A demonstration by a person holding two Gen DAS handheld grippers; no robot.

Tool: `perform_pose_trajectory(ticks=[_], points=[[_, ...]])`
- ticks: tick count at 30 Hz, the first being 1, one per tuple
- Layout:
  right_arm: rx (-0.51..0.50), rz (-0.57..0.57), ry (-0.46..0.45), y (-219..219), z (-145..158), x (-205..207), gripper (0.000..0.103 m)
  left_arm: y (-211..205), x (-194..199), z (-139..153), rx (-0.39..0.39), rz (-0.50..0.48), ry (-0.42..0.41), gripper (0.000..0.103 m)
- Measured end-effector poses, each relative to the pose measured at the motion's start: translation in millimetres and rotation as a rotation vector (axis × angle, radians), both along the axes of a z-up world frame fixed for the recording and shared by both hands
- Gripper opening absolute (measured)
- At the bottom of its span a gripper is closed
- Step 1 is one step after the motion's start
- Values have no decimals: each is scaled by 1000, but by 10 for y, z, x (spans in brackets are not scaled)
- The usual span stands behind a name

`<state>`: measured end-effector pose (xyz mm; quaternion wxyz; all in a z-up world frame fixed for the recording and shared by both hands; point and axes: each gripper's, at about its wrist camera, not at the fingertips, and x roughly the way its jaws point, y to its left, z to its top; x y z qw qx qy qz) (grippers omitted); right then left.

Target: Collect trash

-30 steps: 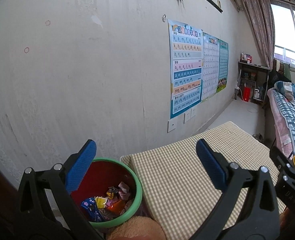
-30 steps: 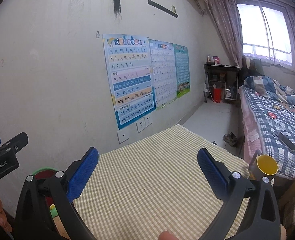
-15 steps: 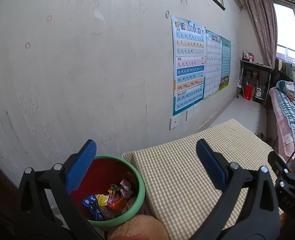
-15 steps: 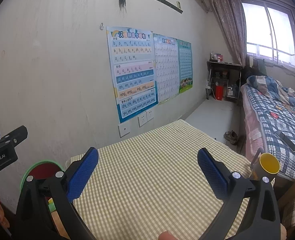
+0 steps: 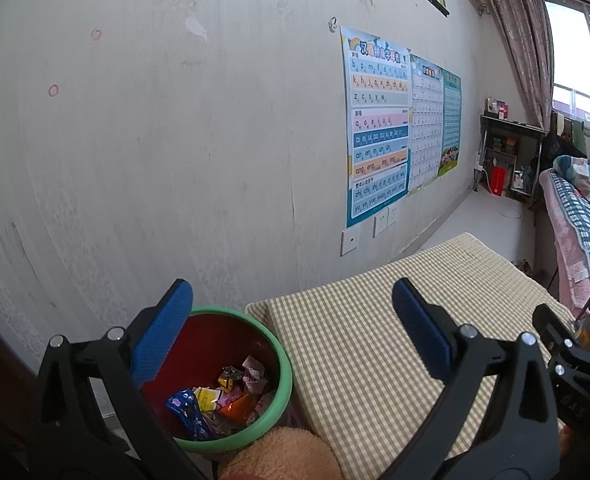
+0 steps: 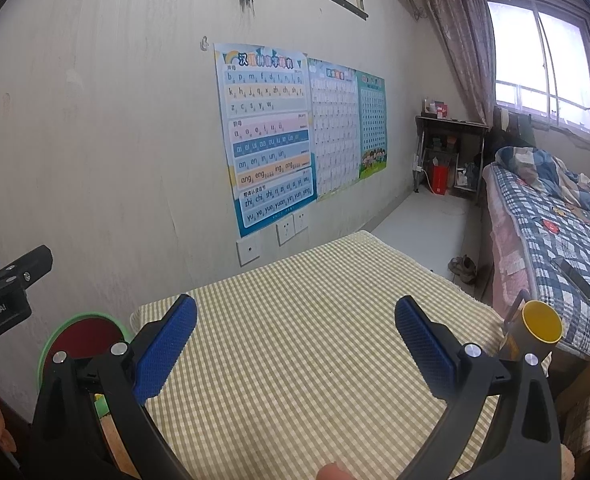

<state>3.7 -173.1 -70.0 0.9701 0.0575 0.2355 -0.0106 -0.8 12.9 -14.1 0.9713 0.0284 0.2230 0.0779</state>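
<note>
Both grippers released above the checked tablecloth.
The left gripper and right gripper gape empty; wrappers lie inside the green-rimmed bin beside the table.

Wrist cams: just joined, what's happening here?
A person holds a two-finger tool in each hand over a table with a checked cloth. Both the left tool and the right tool are open and hold nothing. The red bin with a green rim stands at the table's left end, against the wall, with snack wrappers in its bottom. No trash shows on the cloth. A yellow cup sits at the table's right edge.
</note>
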Motion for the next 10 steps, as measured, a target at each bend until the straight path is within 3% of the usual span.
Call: perform_pose_trajectory(ticks=[5, 10], points=[[-7, 8, 40, -12, -102, 68, 96, 18, 51, -63, -8, -2, 25, 98], [-2, -52, 167, -298, -489, 336, 96, 108, 148, -175, -69, -34, 96, 98]])
